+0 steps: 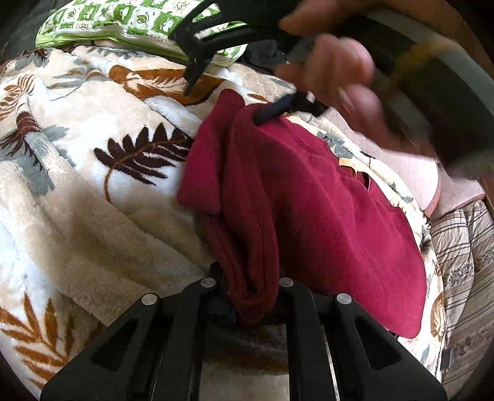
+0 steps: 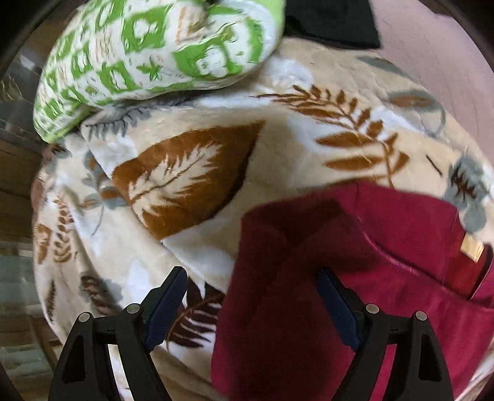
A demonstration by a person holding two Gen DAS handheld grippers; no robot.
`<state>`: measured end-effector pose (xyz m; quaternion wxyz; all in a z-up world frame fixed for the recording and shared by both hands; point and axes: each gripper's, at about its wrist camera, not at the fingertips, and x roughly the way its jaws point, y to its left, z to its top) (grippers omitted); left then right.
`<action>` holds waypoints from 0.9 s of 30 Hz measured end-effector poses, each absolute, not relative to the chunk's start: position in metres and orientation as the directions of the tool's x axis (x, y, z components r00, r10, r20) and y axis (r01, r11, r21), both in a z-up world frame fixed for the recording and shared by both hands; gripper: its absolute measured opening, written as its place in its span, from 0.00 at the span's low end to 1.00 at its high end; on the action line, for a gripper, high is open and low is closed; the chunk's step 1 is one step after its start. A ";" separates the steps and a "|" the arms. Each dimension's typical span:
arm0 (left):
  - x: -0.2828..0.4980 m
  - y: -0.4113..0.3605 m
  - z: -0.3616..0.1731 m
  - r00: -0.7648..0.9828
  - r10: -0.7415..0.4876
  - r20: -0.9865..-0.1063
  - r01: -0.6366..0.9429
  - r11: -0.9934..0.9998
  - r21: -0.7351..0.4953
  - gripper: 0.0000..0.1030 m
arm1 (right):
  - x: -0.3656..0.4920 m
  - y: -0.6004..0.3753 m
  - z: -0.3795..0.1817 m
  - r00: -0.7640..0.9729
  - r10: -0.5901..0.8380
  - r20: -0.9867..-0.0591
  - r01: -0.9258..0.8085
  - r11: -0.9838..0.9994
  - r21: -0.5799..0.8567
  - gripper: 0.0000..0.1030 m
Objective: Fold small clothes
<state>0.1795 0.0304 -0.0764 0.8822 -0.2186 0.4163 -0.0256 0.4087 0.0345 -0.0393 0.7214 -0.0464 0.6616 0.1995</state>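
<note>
A dark red fleece garment [image 1: 324, 216] lies on a leaf-patterned blanket [image 1: 92, 185]. My left gripper [image 1: 253, 296] is shut on a bunched fold at the garment's near edge. At the far end of the garment, my right gripper [image 1: 223, 103] hangs open in a person's hand [image 1: 339, 61], one finger beside the garment's far corner. In the right wrist view, the right gripper [image 2: 250, 273] is open and pointing down over the left edge of the red garment [image 2: 370, 246]. Nothing is pinched between its pads. A tan label [image 2: 470, 246] shows on the garment.
A green and white patterned pillow [image 2: 154, 46] rests on the blanket [image 2: 185, 185] at the far side. A black cloth [image 2: 333, 21] lies beyond it. Striped bedding [image 1: 463, 246] shows at the right edge of the bed.
</note>
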 end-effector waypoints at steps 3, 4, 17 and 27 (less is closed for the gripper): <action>0.180 0.032 -0.078 0.657 -0.233 -0.717 -0.128 0.903 -0.411 0.08 | 0.411 0.049 -0.043 0.052 0.109 -0.993 -0.414 0.907 0.078 0.59; 0.177 0.031 -0.076 0.659 -0.233 -0.715 -0.126 0.903 -0.411 0.08 | 0.411 0.050 -0.048 0.051 0.049 -0.998 -0.434 0.900 0.022 0.43; 0.175 0.021 -0.053 0.706 -0.315 -0.634 -0.003 0.894 -0.448 0.07 | 0.395 -0.020 -0.009 0.175 0.186 -0.967 -0.402 0.910 0.102 0.13; 0.161 -0.024 -0.016 0.672 -0.268 -0.691 0.061 0.949 -0.308 0.07 | 0.363 -0.111 0.044 0.301 0.270 -0.915 -0.349 0.924 0.158 0.13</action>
